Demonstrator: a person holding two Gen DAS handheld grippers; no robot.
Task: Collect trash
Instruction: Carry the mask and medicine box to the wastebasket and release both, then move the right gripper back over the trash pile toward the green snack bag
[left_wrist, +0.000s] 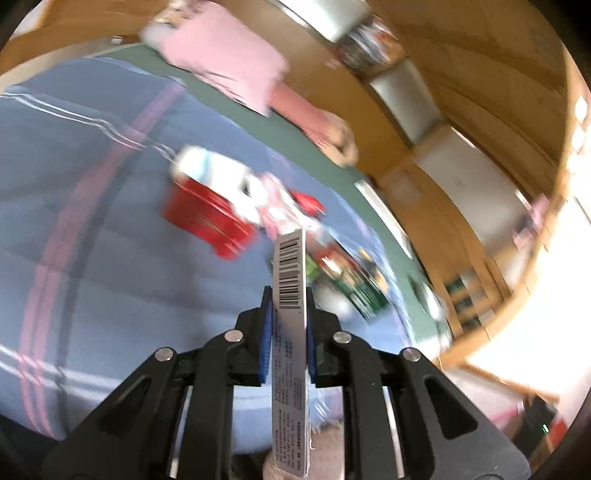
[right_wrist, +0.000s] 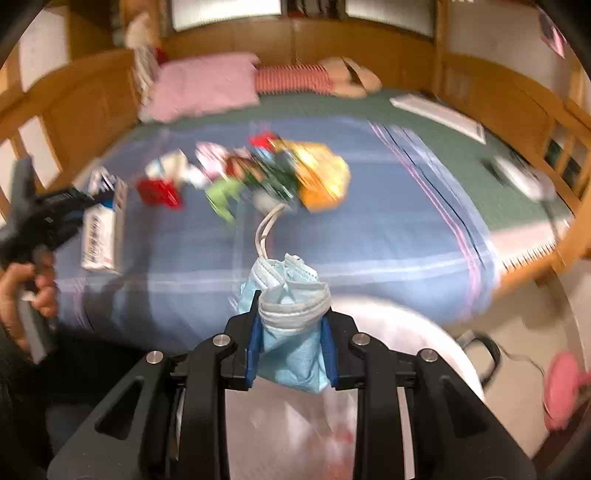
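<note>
Wooden rails frame the bed (right_wrist: 369, 229), whose blue blanket lies bare along its near edge. Clamped in the left gripper (left_wrist: 290, 314) is a flat white carton (left_wrist: 290, 332), on edge. Pinched in the right gripper (right_wrist: 291, 325), a crumpled blue face mask (right_wrist: 291, 343) hangs over a trash bin (right_wrist: 424, 332). Mid-blanket, a trash pile (right_wrist: 258, 170) remains.

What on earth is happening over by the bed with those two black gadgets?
A person is clearing rubbish off the bed with handheld tongs, one pair in each hand. The left tongs are clamped on a flat white box with a barcode. The right tongs grip a crumpled blue face mask, above what looks like a white bin beside the bed. A pile of wrappers and packets is left on the blue cover.
</note>
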